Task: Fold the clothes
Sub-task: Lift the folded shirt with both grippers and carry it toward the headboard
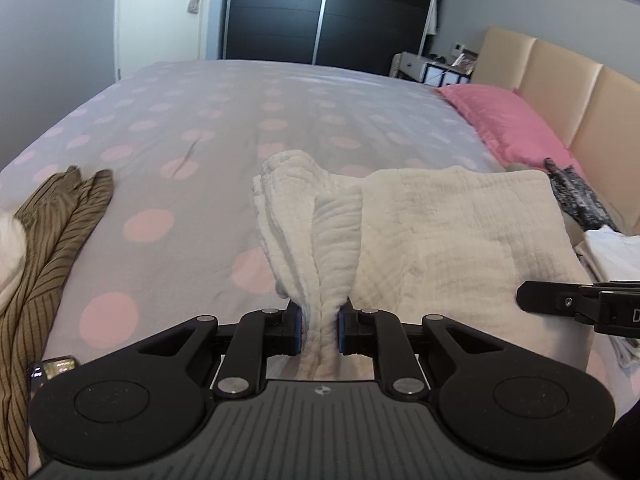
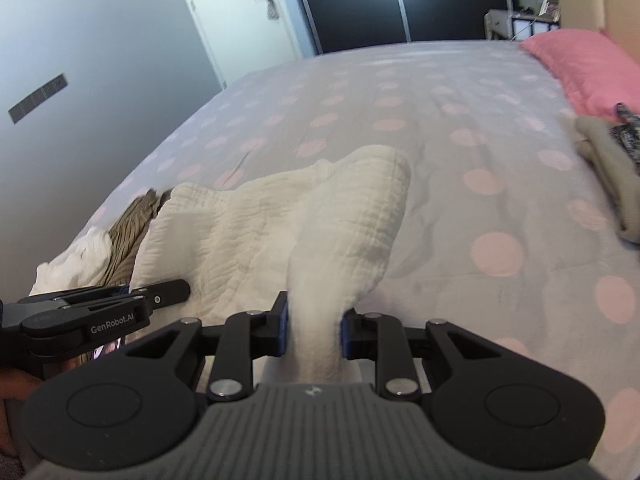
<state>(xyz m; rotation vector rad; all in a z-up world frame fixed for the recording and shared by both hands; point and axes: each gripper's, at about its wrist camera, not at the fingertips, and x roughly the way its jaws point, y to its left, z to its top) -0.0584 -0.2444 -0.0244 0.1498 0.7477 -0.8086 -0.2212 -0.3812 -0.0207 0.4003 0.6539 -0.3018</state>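
A white crinkled muslin cloth (image 1: 452, 232) hangs lifted over the bed between both grippers. My left gripper (image 1: 319, 326) is shut on a bunched corner of it, and folds of cloth rise above the pads. In the right wrist view the same white cloth (image 2: 256, 232) stretches to the left, and my right gripper (image 2: 314, 330) is shut on its other bunched end. The left gripper (image 2: 160, 296) shows at the left edge there. At the right edge of the left wrist view, the right gripper (image 1: 560, 302) pokes in.
The bed (image 1: 208, 128) has a grey cover with pink dots. A brown striped garment (image 1: 48, 248) and white clothing lie at its left. A pink pillow (image 1: 508, 124), a padded headboard (image 1: 576, 92) and folded clothes (image 2: 608, 168) sit at the right. A phone (image 1: 52, 370) lies near the left gripper.
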